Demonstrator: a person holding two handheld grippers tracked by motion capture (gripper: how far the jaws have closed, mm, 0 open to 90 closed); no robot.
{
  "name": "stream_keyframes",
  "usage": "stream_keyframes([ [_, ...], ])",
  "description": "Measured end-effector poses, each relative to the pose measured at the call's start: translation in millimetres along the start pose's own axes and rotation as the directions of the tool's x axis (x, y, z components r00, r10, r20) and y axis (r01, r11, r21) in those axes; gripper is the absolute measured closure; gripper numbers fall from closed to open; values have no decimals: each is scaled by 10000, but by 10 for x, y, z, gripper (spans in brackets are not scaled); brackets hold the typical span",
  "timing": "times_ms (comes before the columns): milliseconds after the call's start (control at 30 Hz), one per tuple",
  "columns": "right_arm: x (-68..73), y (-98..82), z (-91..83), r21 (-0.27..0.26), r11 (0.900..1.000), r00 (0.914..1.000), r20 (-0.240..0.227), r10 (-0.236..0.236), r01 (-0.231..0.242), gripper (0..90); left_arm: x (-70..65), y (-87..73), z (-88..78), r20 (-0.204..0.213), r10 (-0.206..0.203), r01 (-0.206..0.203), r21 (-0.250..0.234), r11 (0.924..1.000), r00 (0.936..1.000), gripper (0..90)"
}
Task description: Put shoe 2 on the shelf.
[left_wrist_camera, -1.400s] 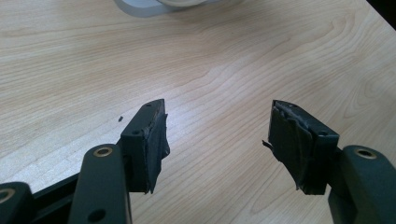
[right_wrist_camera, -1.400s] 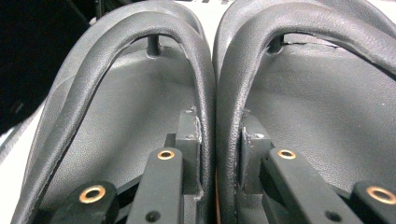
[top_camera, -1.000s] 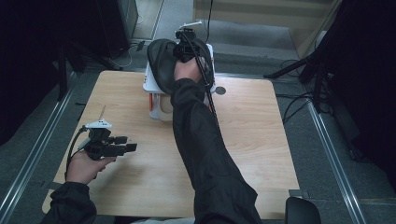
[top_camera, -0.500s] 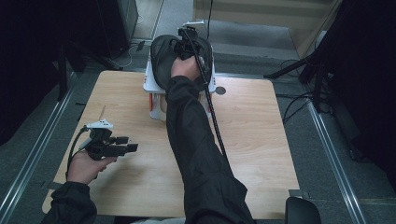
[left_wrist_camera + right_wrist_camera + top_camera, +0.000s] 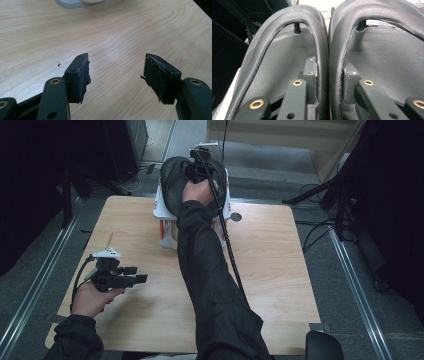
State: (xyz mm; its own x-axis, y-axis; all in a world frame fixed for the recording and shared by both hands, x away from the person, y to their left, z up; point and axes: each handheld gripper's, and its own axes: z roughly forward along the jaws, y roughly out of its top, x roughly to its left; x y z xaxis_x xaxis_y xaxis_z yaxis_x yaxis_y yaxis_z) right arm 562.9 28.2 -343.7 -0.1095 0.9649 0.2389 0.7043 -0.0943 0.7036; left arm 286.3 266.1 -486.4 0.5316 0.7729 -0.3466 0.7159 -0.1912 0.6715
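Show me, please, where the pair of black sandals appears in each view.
High view: the sandals sit at the far edge of the table, on a white stand, with the right gripper on them.
Right gripper view: the sandals are side by side, close up; the jaws, which have just been opening, bracket their touching inner straps.
Left gripper view: probably the stand's foot, at the top edge.
Shared landmark: the white stand.

Black on pale wood
Black sandals [image 5: 176, 180] sit on a white rack [image 5: 162, 210]; the worktop [image 5: 270, 255] is pale woodgrain; both tongs black.
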Motion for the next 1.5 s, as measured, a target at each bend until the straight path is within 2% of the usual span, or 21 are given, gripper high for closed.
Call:
stream_keyframes([
  [233,-5,7,-11,-42,10000,9997,-228,65,-66,608,-5,0,7,-19,23,-23,58,10000,10000,378],
  [667,-18,17,-95,-82,9999,9994,-331,-103,100,579,-2,2,7,5,27,-27,51,10000,10000,378],
  [933,-73,41,-195,40,9997,9975,-668,-245,249,565,-9,6,17,31,5,-5,93,10000,10000,378],
  [1267,-124,22,-325,170,9950,9896,-1073,-956,980,562,-3,8,22,-29,7,-6,135,9999,10000,378],
  [1367,-149,-2,-387,71,9934,9854,-1282,-1124,1142,562,-7,14,27,-4,23,-23,144,9999,10000,378],
  [1500,-207,-32,-465,158,9867,9770,-1428,-1582,1621,562,-8,23,40,30,43,-44,183,9998,10000,378],
])
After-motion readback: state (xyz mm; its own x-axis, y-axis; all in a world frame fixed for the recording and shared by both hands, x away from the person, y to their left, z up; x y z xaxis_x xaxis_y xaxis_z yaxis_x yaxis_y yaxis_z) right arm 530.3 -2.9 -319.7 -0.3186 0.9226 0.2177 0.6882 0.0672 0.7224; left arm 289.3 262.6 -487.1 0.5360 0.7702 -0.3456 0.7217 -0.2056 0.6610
